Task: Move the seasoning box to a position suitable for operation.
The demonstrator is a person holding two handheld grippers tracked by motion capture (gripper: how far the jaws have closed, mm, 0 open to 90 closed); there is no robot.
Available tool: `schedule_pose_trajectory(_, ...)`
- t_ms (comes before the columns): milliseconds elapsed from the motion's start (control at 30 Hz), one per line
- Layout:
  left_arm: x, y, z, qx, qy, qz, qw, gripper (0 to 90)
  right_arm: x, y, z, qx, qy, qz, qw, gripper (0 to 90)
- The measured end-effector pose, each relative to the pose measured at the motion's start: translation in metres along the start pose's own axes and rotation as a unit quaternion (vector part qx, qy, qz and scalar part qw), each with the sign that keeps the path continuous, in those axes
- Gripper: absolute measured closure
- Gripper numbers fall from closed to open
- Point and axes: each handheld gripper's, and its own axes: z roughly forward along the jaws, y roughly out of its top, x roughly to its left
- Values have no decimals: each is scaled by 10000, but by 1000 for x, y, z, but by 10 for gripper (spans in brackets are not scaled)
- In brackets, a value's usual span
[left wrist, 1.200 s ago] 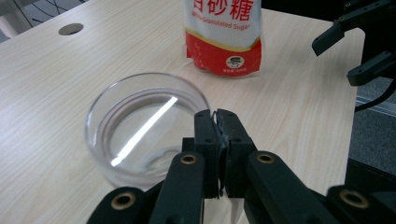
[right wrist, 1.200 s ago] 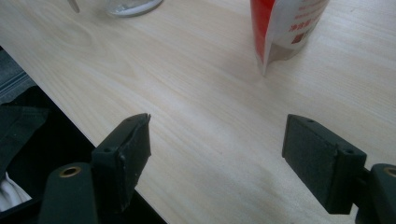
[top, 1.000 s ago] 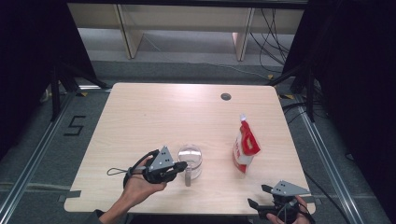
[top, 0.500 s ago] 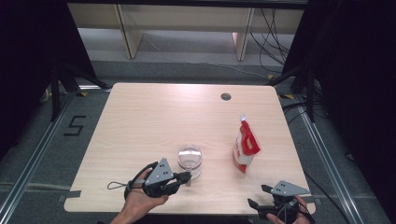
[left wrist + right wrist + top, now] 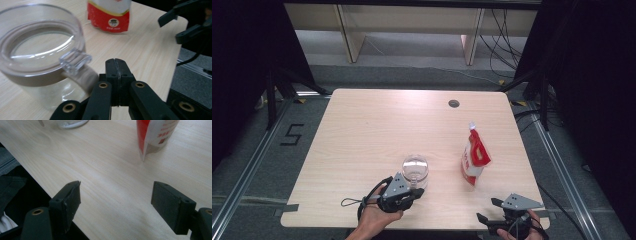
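A clear glass mug (image 5: pixel 415 167) (image 5: pixel 37 50) stands on the wooden table (image 5: pixel 377 125) near the front. My left gripper (image 5: pixel 416 193) (image 5: pixel 116 62) lies low at the mug's near side, just right of its handle (image 5: pixel 75 61). Its jaws have just been closing and now meet with nothing between them. A red and white pouch (image 5: pixel 474 157) (image 5: pixel 110 15) (image 5: pixel 156 135) stands upright to the right of the mug. My right gripper (image 5: pixel 489 210) (image 5: pixel 122 202) rests at the table's front right edge, open and empty, pointing toward the pouch.
A round cable hole (image 5: pixel 454 103) sits near the table's far edge. Pale shelf legs (image 5: pixel 344 30) and loose cables (image 5: pixel 504 35) are beyond the table. Dark stands (image 5: pixel 277 85) flank both sides. Floor rails (image 5: pixel 242 185) run along the left and right.
My left hand has slid toward the table's front edge and sunk lower, so its gripper now sits beside the mug's handle. The right gripper has stayed put.
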Motion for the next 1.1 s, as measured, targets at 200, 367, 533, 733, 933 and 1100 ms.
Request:
schedule_pose_trajectory(200,1,-2,-3,123,114,103,9998,895,0,0,0,25,49,64,10000,244)
schedule_pose_trajectory(367,6,-7,-6,17,250,-47,9997,893,0,0,0,20,24,64,10000,243)
schedule_pose_trajectory(533,17,-13,-13,70,485,-93,9988,882,1,0,0,46,70,117,9999,243)
schedule_pose_trajectory(733,30,-16,-21,57,711,-143,9973,878,0,0,1,33,78,58,9999,243)
schedule_pose_trajectory(933,39,-18,-33,-134,759,-191,9968,833,1,0,0,41,96,122,9999,243)
schedule_pose_trajectory(1100,34,-18,-43,-233,845,62,9961,751,0,0,0,32,91,109,9999,243)
